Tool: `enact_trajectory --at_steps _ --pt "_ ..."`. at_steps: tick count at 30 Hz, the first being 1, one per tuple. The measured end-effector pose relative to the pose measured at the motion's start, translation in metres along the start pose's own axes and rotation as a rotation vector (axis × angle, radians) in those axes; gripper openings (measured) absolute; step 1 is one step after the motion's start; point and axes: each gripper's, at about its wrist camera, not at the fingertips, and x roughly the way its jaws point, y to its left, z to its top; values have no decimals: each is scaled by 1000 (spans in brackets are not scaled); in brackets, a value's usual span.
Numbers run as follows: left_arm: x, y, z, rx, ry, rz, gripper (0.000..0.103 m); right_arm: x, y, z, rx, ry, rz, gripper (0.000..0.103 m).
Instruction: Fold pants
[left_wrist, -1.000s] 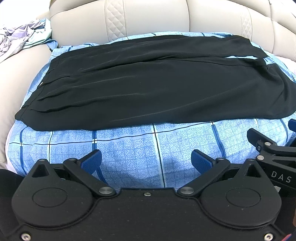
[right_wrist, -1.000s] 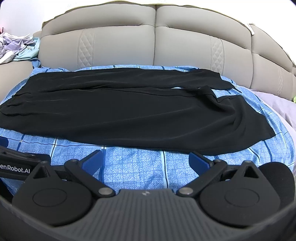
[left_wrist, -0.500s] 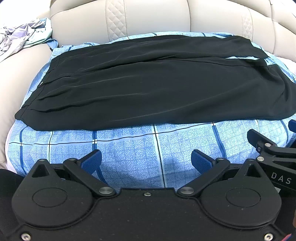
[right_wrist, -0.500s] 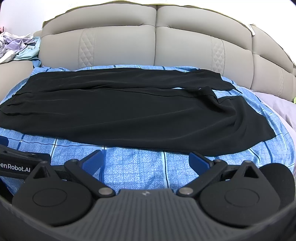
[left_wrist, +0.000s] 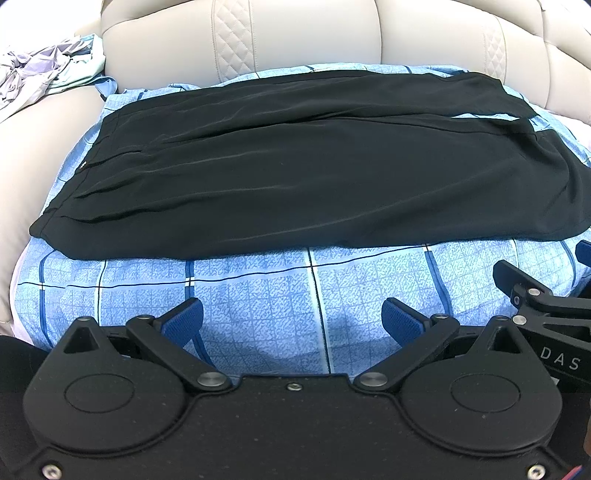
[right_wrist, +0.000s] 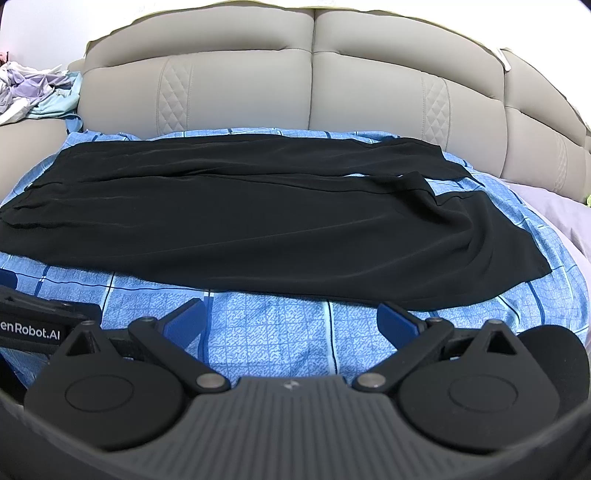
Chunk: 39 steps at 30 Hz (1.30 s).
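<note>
Pants (left_wrist: 295, 177) lay spread flat across sheet (left_wrist: 258, 295), waistband leftward, legs rightward; likely laid out for a lengthwise fold. Left gripper (left_wrist: 291, 321) and right gripper (right_wrist: 290, 319) hovered near the front edge, both spread wide, holding nothing. Hems cut off in left view. Clothes pile (right_wrist: 33, 88) too small to identify.

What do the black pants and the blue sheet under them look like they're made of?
The black pants look like thin, drapey woven fabric with a faint sheen: soft ripples, light streaks along the creases. Possibly a synthetic or viscose blend; unclear. The blue checked sheet looks like matte printed cotton-type cloth, no shine, fine speckled pattern.
</note>
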Motion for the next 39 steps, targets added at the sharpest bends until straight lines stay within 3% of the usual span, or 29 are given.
enact_trajectory --at_steps 22,39 --pt "3 3 6 -5 1 10 103 4 2 2 -5 4 2 103" --pt "23 -3 28 9 0 8 103 22 -14 9 57 7 30 103"
